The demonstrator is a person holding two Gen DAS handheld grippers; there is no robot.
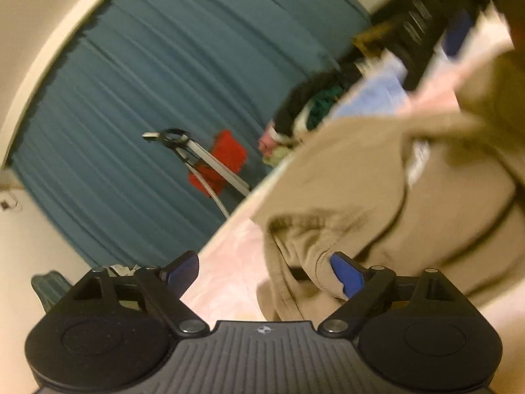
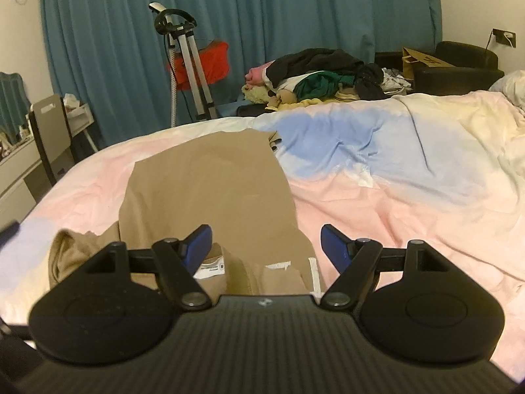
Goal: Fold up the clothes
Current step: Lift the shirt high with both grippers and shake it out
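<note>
Tan garment (image 2: 210,190) is only half folded on the bed (image 2: 393,213), both grippers (image 1: 264,274) (image 2: 265,246) spread wide, holding nothing, pile (image 2: 315,75) untouched.

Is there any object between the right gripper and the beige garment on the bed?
Nothing visible. The right gripper is open directly above the beige garment, which lies on the duvet. The clothes pile is far behind.

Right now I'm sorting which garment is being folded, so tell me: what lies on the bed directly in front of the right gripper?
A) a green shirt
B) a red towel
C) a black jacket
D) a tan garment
D: the tan garment lies spread on the pastel bed cover, just beyond the open right gripper.
</note>
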